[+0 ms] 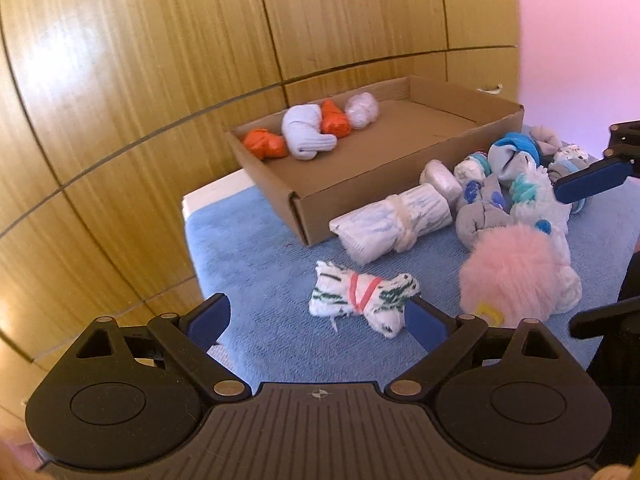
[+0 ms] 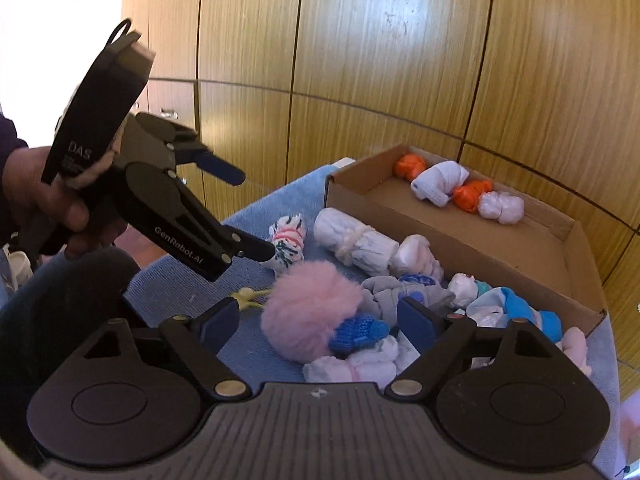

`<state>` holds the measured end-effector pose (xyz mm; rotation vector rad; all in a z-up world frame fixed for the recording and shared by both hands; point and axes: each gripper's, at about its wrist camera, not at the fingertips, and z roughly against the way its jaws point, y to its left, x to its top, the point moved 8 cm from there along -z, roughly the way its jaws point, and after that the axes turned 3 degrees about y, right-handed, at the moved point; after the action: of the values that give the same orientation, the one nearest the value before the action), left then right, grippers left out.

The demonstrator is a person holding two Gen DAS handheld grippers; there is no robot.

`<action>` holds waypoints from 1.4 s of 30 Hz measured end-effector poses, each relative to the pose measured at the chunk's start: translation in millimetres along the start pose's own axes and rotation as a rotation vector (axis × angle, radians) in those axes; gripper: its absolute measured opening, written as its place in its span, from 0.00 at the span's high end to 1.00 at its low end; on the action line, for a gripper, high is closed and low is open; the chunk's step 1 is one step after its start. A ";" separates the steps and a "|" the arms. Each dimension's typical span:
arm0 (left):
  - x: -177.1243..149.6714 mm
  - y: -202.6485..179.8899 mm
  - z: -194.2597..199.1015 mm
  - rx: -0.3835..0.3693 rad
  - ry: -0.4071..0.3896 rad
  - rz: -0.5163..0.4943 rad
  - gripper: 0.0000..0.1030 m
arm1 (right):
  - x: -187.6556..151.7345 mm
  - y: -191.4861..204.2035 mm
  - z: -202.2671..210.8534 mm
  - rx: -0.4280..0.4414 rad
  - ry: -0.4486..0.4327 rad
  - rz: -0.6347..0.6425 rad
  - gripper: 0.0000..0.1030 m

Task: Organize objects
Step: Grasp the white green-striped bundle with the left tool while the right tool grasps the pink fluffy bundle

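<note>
Glossy wood-veneer panels (image 1: 140,80) with a yellow-brown vertical grain fill the upper and left parts of both views, split by thin dark seams into tall cabinet-like sections. A small metal handle (image 2: 170,113) shows on one panel at the left of the right wrist view. Soft window glare lies on the veneer at the left of the left wrist view. A blue terry towel (image 1: 256,256) covers the work surface at lower centre. The upper right of the left wrist view is washed-out pink

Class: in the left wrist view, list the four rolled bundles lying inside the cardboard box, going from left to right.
orange bundle → pale blue bundle → second orange bundle → white bundle
</note>
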<state>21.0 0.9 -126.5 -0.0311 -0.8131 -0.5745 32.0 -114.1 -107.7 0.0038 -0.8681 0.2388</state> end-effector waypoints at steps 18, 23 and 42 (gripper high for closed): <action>0.5 -4.5 -35.1 -0.109 0.042 0.031 0.06 | -9.2 8.7 -20.1 -0.003 0.074 0.085 0.65; 0.2 -4.6 -33.6 -0.136 0.036 0.047 0.16 | -6.7 7.4 -15.6 0.013 0.058 0.071 0.71; -3.3 4.2 -19.5 -0.134 0.047 0.102 0.29 | -5.6 -2.5 -1.4 0.035 0.021 0.005 0.69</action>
<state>34.5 1.3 -141.5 -0.1800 -0.7221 -0.5309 30.0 -117.5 -112.6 0.0316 -0.8430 0.2587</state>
